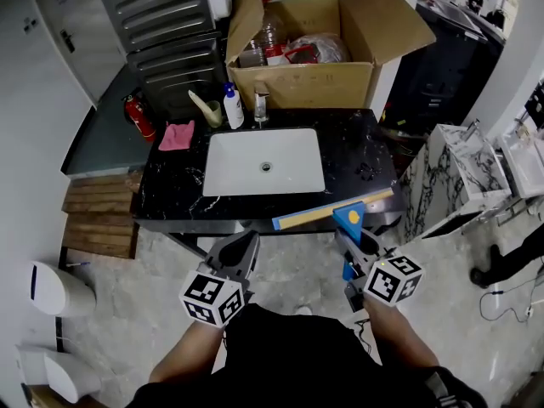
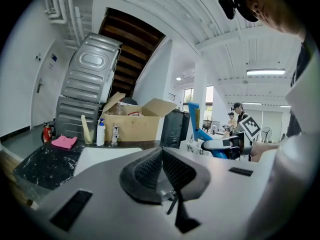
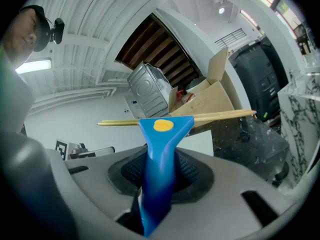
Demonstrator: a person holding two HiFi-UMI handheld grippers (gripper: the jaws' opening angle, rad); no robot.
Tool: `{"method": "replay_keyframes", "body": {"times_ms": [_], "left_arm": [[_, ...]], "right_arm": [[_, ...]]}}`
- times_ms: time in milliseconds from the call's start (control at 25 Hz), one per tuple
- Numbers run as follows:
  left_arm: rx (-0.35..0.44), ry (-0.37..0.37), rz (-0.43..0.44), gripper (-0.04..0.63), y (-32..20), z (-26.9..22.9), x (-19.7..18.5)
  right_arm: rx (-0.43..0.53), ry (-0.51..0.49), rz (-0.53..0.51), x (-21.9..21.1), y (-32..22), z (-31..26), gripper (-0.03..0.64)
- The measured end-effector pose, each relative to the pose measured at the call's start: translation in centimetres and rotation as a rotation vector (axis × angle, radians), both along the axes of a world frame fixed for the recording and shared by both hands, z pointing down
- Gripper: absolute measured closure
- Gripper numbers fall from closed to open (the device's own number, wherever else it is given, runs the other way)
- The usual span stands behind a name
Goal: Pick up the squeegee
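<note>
Squeegee (image 3: 159, 149): blue handle clamped in right gripper (image 1: 361, 246) jaws, running straight ahead. Blade crosswise beyond tips, along counter (image 1: 170, 189) front edge. Left gripper (image 2: 161, 170): jaws together, empty, farther off.

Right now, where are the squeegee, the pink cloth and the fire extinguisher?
squeegee (image 1: 348, 219), head view, on its blue handle.
pink cloth (image 1: 177, 135), head view, on its middle.
fire extinguisher (image 1: 140, 117), head view, on its red body.
</note>
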State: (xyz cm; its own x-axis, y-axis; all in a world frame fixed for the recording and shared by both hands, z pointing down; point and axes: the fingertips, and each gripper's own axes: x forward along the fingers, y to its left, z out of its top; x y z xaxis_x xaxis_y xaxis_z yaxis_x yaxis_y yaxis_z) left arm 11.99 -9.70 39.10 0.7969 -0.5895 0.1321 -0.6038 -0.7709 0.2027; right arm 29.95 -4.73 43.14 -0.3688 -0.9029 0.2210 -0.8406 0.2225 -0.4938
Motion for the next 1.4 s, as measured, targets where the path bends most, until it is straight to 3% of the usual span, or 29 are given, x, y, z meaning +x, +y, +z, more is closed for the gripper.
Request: {"method": "replay_keyframes", "body": {"times_ms": [280,840,1400], "left_arm": [[0.029,-0.012,0.079,0.578,-1.5,-1.6,-0.8],[0.048,-0.015,0.141,0.578,-4.0,-1.5,-4.1],[0.007,-0.015,0.144,0.578,-4.2,0.1,-6.3]], "right_arm": [[-0.011,0.010,0.063,-1.8,-0.8,-0.5,0.500],[0.037,0.043,0.157,-6.2,-2.5,-2.3,0.500],[0.024,0.050,0.141,-8.3,-4.0,-1.5,0.500]]}}
